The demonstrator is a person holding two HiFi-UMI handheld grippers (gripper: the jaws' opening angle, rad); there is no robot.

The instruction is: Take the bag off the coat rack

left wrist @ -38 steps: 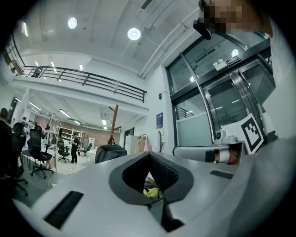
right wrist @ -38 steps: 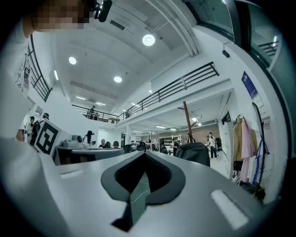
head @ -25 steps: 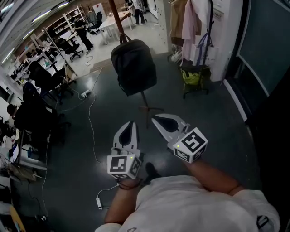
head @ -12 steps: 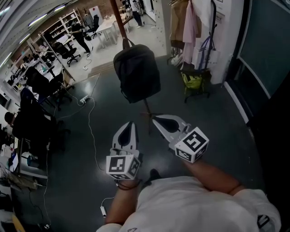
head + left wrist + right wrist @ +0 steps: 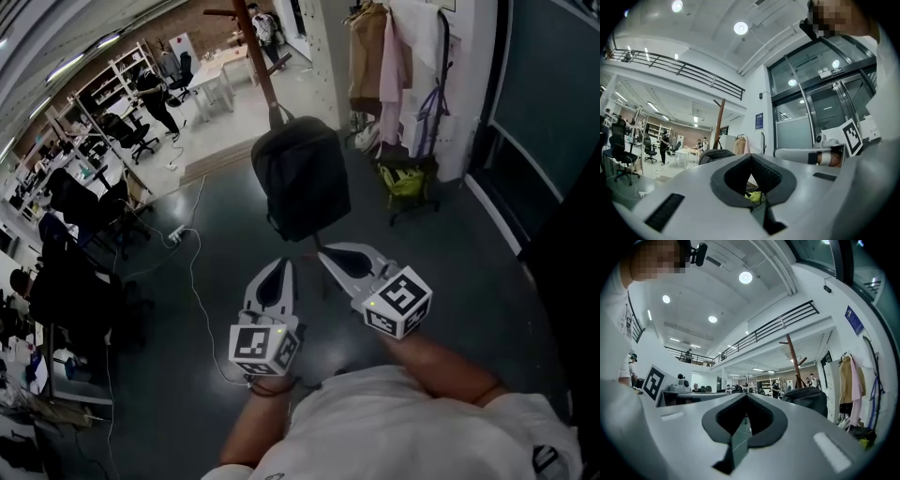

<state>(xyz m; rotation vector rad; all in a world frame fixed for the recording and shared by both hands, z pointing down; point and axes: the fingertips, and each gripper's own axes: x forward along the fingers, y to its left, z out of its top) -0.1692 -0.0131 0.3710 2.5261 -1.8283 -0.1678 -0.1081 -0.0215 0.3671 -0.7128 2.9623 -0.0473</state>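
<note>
item: bag [image 5: 302, 187], black backpack. location: hangs against the pole of the coat rack [image 5: 262, 58] by its top handle [image 5: 278, 114], with the body drooping low over the rack's foot. what the handle is caught on cannot be made out. untouched.

item: left gripper [image 5: 283, 264]. location: on the near side of the coat rack, below the bag's bottom edge and apart from it. jaws pressed together at the tips, nothing between them.

item: right gripper [image 5: 322, 251]. location: also on the near side of the coat rack, just beside the left gripper, its tip close under the bag but not touching. jaws pressed together, holding nothing.

item: hung clothes [image 5: 380, 56]. location: right of the coat rack, well apart. no part in the task.

step in hand, as judged: the approach. handling note: spread the jaws before contact. pinch the handle high by the pole and lift upward to free it before drawing away. the other gripper is best placed under the body, since the bag looks soft and likely to swing.
</note>
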